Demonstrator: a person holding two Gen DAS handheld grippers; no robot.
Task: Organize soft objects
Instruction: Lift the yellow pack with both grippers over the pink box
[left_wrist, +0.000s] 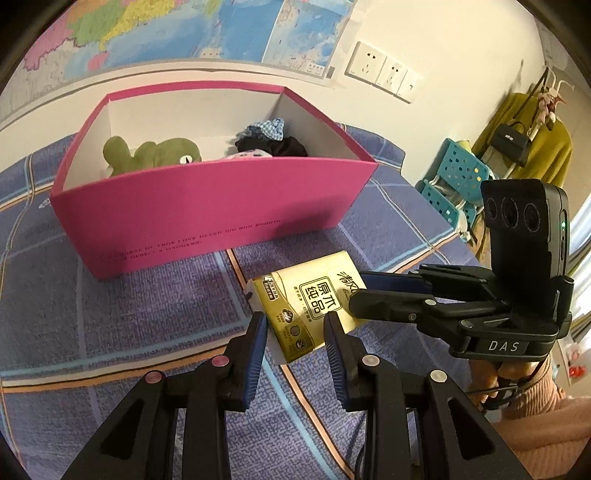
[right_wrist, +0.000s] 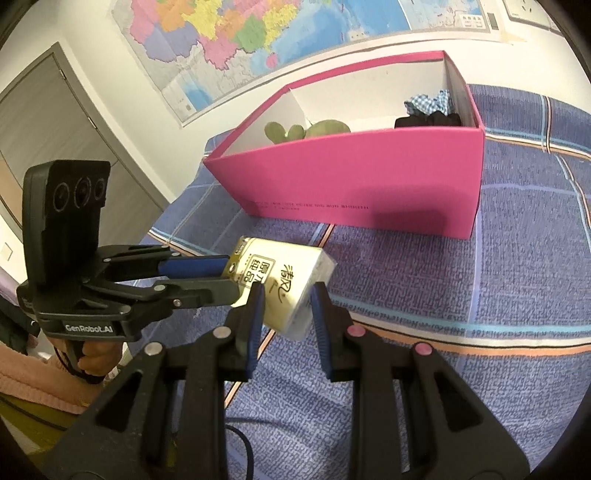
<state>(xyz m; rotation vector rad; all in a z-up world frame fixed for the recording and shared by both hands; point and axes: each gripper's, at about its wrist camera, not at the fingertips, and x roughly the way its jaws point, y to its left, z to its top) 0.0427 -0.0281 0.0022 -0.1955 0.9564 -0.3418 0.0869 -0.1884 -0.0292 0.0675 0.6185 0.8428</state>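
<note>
A yellow tissue pack (left_wrist: 314, 310) is held above the purple bedspread, in front of a pink box (left_wrist: 207, 214). My left gripper (left_wrist: 295, 325) has its fingers around one end of the pack. My right gripper (right_wrist: 288, 299) has its fingers around the other end of the pack (right_wrist: 284, 284). Both look pressed on it. The right gripper also shows in the left wrist view (left_wrist: 360, 293), the left gripper in the right wrist view (right_wrist: 231, 273). Inside the box lie a green plush toy (left_wrist: 151, 155) and dark and checked cloths (left_wrist: 269, 142).
The pink box (right_wrist: 369, 177) stands on the purple checked bedspread (right_wrist: 461, 295) near the wall with a map (right_wrist: 240, 33). A teal plastic rack (left_wrist: 454, 177) and hanging clothes (left_wrist: 528, 144) are at the right of the bed. A door (right_wrist: 48, 122) is at the left.
</note>
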